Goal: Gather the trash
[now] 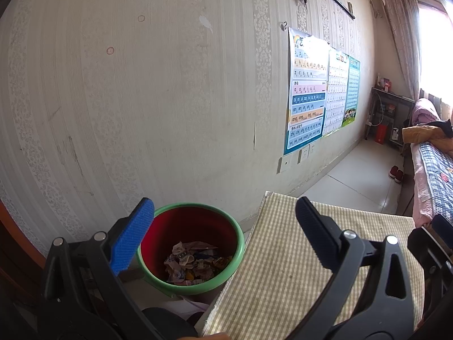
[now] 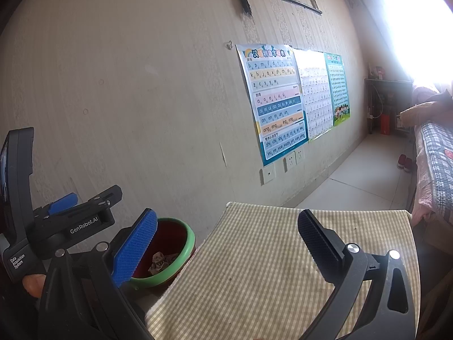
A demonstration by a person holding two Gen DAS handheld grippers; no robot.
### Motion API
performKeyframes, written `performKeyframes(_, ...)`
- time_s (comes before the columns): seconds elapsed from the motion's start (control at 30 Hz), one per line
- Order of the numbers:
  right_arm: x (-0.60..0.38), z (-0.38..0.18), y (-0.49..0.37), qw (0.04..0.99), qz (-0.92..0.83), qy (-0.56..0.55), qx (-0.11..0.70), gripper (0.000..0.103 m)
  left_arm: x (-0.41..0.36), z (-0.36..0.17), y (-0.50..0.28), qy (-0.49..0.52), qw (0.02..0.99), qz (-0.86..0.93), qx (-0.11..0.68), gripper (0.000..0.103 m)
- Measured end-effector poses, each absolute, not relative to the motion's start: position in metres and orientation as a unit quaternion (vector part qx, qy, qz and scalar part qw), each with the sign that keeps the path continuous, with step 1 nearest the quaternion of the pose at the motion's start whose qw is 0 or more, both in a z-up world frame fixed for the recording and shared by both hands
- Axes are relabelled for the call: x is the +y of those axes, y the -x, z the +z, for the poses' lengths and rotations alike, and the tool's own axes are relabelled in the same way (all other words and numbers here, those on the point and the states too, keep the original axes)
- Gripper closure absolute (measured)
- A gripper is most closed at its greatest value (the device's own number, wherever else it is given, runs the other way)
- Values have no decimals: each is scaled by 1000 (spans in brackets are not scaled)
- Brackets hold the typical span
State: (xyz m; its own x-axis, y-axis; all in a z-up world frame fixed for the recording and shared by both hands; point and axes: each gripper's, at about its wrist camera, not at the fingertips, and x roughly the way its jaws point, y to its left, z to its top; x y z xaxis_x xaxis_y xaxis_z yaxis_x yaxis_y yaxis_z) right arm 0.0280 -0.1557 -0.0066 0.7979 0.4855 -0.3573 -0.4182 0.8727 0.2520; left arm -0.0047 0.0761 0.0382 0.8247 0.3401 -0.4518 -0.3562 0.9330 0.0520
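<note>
Between and just below the left gripper's [image 1: 223, 221] wide, empty jaws sits the trash-filled red bin [image 1: 191, 248], while the right gripper [image 2: 226, 232] gapes equally wide over the checked table [image 2: 269, 269].

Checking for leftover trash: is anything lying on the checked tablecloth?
No, the checked tablecloth shows bare in the right wrist view; crumpled wrappers sit inside the red bin.

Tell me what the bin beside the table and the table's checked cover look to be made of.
The bin looks like moulded plastic: smooth red walls, a rounded green rim with a soft sheen. The table cover looks like woven fabric or cloth-backed vinyl, matte, with a fine green-and-cream check and scattered dark marks; which one, the views leave open.
</note>
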Motion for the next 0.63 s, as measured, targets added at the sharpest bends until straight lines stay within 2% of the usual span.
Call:
performKeyframes(0.33, -158, -29, -39, 940, 222, -75, 248, 6, 75, 30, -1, 13, 954, 174, 245, 5)
performKeyframes(0.4, -163, -50, -51, 939, 185, -57, 283, 6, 77, 23, -3, 21, 952, 171, 253, 5)
performKeyframes(0.63, -215, -178, -94, 903, 68, -34, 422, 6, 89, -9, -7, 57, 943, 151, 291, 5)
